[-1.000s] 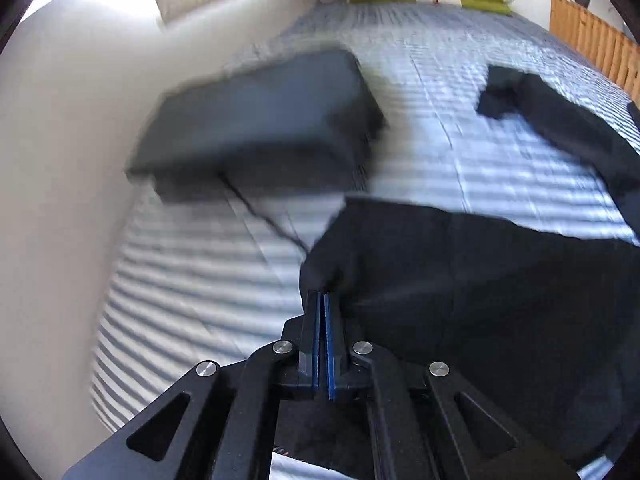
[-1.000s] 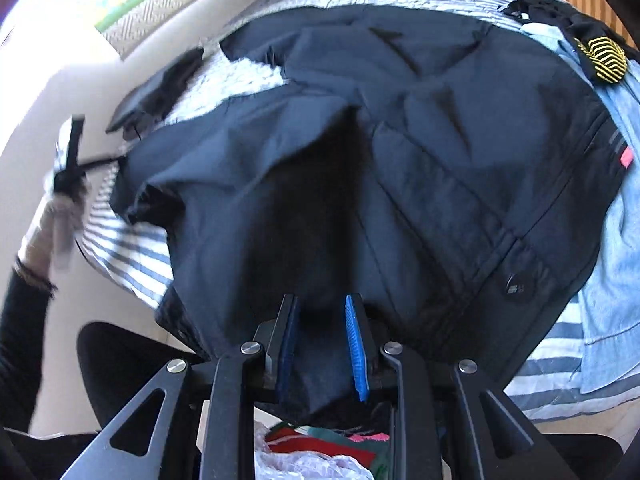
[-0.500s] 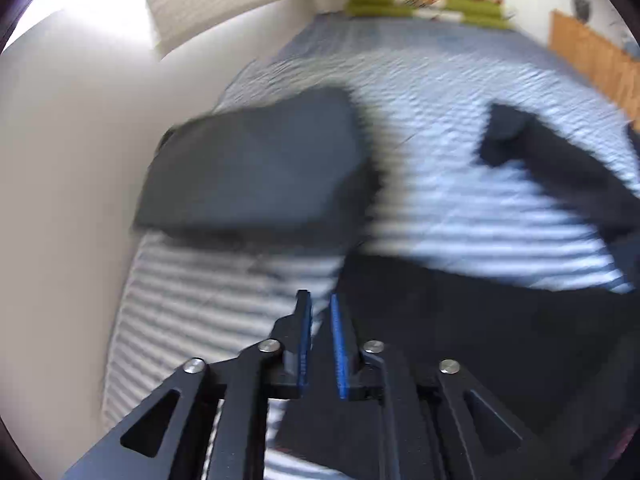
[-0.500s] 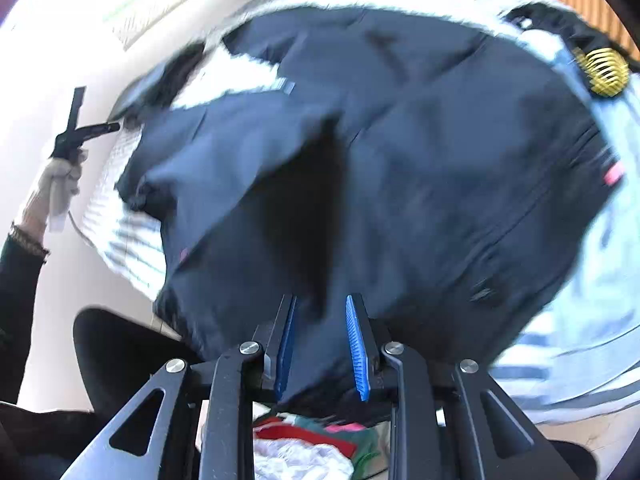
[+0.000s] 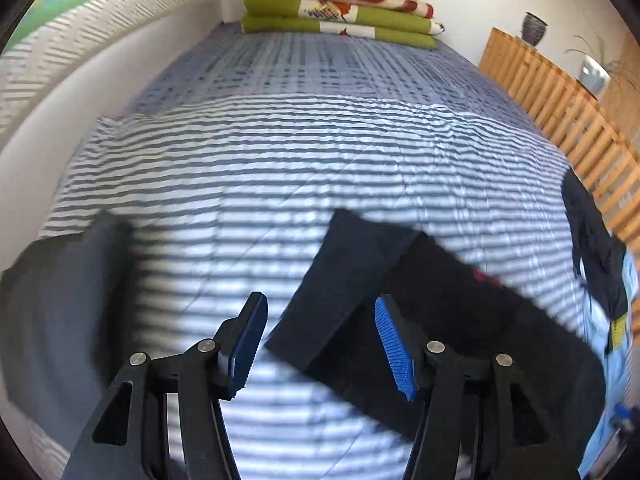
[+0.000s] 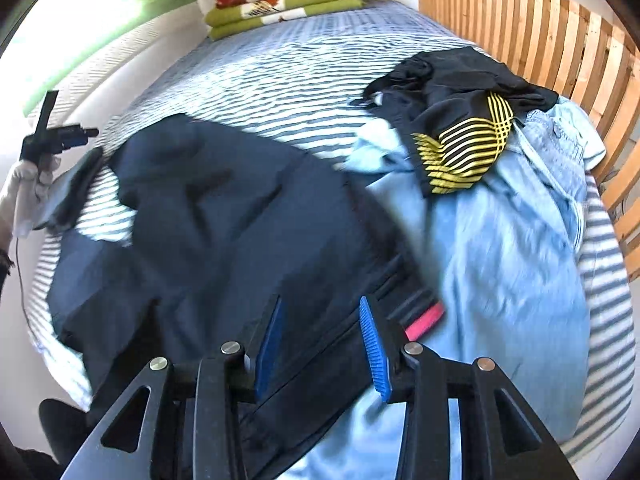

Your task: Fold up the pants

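Dark navy pants [image 6: 224,224] lie spread on the striped bed cover [image 5: 300,140]. A pink tag [image 6: 426,316] marks their waistband. One leg end [image 5: 352,276] shows in the left wrist view, flat on the bed. My left gripper [image 5: 320,308] hovers over that leg end with its jaws opening and nothing pressed between the pads. In the right wrist view it appears again as the left gripper [image 6: 60,136], held in a white-gloved hand [image 6: 28,188]. My right gripper [image 6: 320,312] hangs over the waistband area with its jaws opening; the cloth lies below the pads, not pinched.
A folded grey garment [image 5: 60,300] rests at the bed's left edge. Light blue denim [image 6: 500,240] and a black garment with yellow stripes [image 6: 460,144] are piled on the right. Folded green and red blankets [image 5: 340,12] sit at the far end. A wooden slatted rail [image 6: 520,40] borders the right side.
The left gripper let go of the pants corner, opened wide and swung right; the grey folded garment slid to the view's left. The right gripper widened and moved right, bringing the denim into view.
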The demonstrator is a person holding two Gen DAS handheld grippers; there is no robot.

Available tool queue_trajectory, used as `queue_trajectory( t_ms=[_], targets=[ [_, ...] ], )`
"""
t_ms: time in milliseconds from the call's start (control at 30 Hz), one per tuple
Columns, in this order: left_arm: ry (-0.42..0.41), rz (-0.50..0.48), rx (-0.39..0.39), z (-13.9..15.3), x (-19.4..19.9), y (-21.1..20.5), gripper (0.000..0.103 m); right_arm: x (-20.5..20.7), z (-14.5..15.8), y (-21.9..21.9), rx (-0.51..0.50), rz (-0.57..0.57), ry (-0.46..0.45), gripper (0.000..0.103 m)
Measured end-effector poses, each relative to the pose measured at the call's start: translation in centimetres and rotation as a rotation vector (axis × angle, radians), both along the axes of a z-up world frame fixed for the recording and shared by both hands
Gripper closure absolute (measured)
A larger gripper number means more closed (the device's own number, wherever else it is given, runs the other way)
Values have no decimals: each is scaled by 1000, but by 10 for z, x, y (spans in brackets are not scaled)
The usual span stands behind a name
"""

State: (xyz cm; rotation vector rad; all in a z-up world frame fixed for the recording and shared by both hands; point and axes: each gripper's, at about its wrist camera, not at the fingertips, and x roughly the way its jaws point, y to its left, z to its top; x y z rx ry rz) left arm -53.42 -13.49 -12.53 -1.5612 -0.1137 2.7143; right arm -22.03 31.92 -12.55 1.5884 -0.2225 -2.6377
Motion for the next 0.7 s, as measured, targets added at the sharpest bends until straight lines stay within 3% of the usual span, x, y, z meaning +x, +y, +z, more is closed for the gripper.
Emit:
queue_trajectory(
  t_ms=[133,333,467,533,600,700],
  targets=[
    [-112,2,99,-38,-54,16,39,-30,-15,14,48,7,-17,65],
    [-189,49,114,-93,-100,21,35,-59,-39,30,0,39,-66,61],
    [-199,68,55,-117,-118,29,35,-64,-48,27,-19,86,-86,59],
    [-179,43,6,-126,-122,40,47,-66,-51,27,-50,93,-94,57],
    [-142,-11,-53,-127,-122,55,72,-69,-54,28,-67,97,-104,56],
    [-135,-32,-69,-122,-121,64,96,-71,-56,29,-96,113,-116,54]
  ],
)
